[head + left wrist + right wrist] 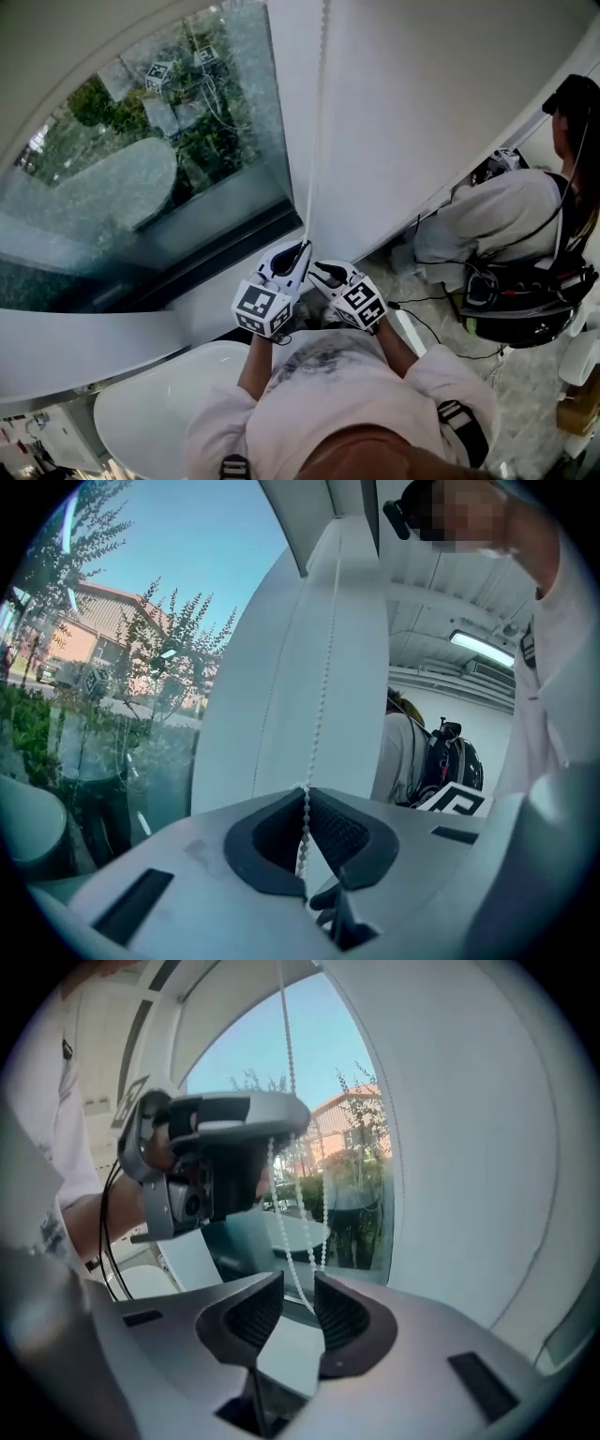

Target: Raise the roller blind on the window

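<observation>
A tall window [141,169] looks out on trees [178,639], a reddish building [103,621] and blue sky [216,536] in bright daylight. A plain white wall [441,103] rises to its right. Below the glass runs a white sill [75,352], with a rounded white piece of furniture [150,403] beside it. The floor [525,394] is pale and speckled. A strip light [483,649] glows on the ceiling.

Pale sweatshirt [328,398], black straps [452,414], two grey-white hand-held grippers.
The person wore a pale pinkish sweatshirt with a faded grey print on the chest, and black buckled straps crossed the shoulders. The left gripper [300,249] and right gripper [317,272] had smooth grey-white shells, dark ribbed pads [342,832] and cubes [262,307] of black-and-white square markers.
</observation>
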The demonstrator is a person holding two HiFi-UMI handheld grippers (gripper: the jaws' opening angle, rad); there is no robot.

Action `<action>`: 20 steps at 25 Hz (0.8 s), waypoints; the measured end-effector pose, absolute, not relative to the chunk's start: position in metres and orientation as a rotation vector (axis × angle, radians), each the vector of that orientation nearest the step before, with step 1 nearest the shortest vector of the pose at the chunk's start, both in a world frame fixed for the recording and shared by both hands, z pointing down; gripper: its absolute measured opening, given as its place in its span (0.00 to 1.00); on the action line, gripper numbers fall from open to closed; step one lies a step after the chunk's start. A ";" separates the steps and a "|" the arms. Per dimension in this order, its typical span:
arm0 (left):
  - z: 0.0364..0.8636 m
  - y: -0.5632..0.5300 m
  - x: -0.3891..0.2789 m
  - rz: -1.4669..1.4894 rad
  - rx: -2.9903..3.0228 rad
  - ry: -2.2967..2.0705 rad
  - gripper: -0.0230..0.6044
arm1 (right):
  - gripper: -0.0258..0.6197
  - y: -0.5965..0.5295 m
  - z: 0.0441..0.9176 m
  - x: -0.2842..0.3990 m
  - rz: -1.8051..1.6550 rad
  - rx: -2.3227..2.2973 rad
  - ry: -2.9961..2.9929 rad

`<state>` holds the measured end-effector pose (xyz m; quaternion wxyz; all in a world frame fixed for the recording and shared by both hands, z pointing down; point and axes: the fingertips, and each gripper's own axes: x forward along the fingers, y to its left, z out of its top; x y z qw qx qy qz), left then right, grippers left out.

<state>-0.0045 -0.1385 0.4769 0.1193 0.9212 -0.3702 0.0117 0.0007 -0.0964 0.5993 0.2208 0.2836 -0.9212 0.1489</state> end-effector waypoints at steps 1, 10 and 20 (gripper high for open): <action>0.477 -0.138 -0.005 0.032 2.693 -1.084 0.05 | 0.27 -0.098 0.586 0.003 0.396 0.805 -2.563; 0.472 -0.131 -0.003 0.033 2.704 -1.092 0.05 | 0.27 -0.107 0.429 0.016 0.132 0.964 -2.782; 0.478 -0.129 -0.002 0.056 2.704 -1.112 0.05 | 0.27 -0.127 0.296 0.002 -0.202 1.033 -2.958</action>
